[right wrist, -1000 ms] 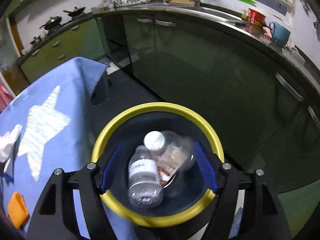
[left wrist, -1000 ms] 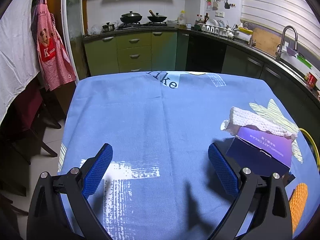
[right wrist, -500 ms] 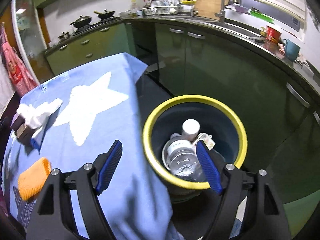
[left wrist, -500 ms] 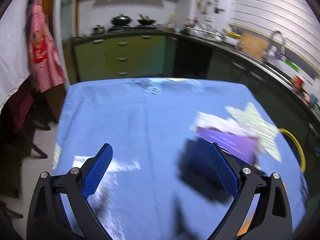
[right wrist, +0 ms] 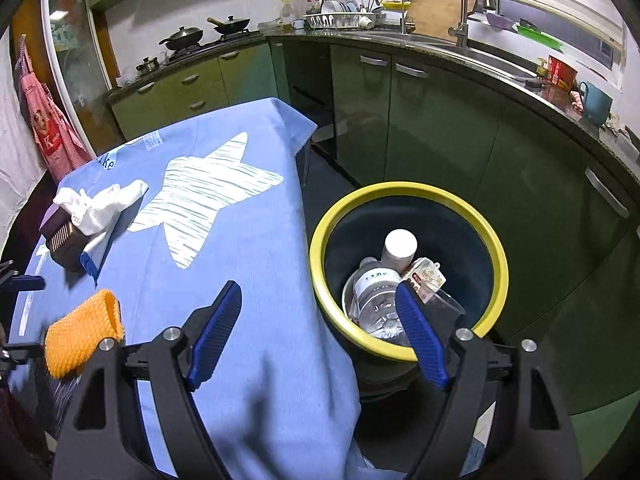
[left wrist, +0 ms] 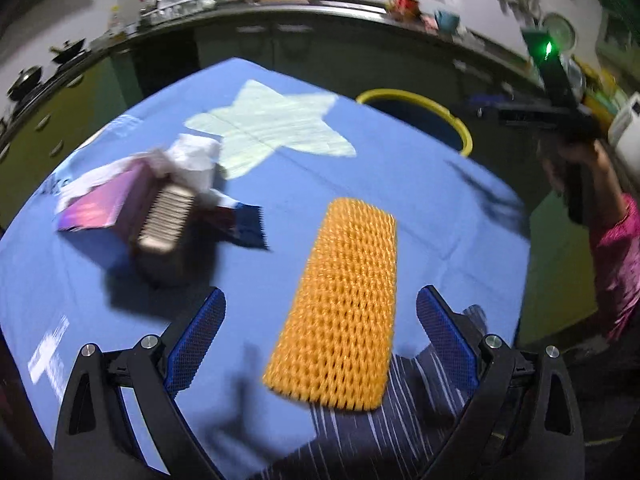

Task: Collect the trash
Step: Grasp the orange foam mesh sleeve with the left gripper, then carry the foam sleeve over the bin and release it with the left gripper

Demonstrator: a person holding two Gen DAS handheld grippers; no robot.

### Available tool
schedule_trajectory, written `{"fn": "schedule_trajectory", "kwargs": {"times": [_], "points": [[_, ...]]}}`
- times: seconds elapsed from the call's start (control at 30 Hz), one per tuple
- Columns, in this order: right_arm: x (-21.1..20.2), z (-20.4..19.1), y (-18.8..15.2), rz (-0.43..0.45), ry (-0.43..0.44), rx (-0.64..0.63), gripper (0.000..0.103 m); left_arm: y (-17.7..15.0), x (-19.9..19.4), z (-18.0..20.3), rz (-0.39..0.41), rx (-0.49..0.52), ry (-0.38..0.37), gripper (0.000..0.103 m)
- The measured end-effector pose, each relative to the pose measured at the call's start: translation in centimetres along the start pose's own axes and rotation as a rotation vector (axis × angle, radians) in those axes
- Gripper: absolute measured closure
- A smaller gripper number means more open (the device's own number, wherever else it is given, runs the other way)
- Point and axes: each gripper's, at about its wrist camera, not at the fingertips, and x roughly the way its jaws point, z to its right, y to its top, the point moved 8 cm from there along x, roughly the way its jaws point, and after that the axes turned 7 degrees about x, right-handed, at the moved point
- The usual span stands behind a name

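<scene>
Looking down from the right wrist, we see the trash bin, dark blue with a yellow rim, standing on the floor just beside the edge of the bench, which is draped in a blue cloth with a pale star print. Inside the bin lie a clear plastic bottle with a white label, a white-capped container leaning above it, and a small printed carton touching both; a clear plastic piece sits at the near side, though we cannot tell what it is.

Our right tongs hang over the gap between the bench edge and the bin, jaws opening, with nothing between the blue pads.

On the bench top, an orange foam net sleeve lies flat near the front edge. Our left tongs hover right above it, jaws spread wide, the pads either side of the sleeve but not pressing on it. Further back and to the left stands a purple and brown box, tilted, with crumpled white tissue resting on it and a dark blue wrapper lying just beside its base. The left wrist view is blurred, so finer detail on the box is unreadable.

A pink sleeve shows at the right edge of that view.
</scene>
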Motion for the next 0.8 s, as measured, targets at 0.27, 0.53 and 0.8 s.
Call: {"fn": "schedule_trajectory", "kwargs": {"times": [0.27,0.53,0.8], "points": [[0.3,0.8,-0.3,-0.011,-0.005,0.011,0.028,-0.9,3.7,1.2,-0.101,0.061,-0.067,0.027],[0.7,0.2,-0.4,-0.018,0.015,0.004,0.028,-1.0,3.3,0.6,-0.099,0.042,-0.073,0.052],[0.4,0.2,-0.4,-0.014,0.022,0.004,0.028,0.2,1.0,0.6,-0.052,0.007,-0.091,0.087]]}}
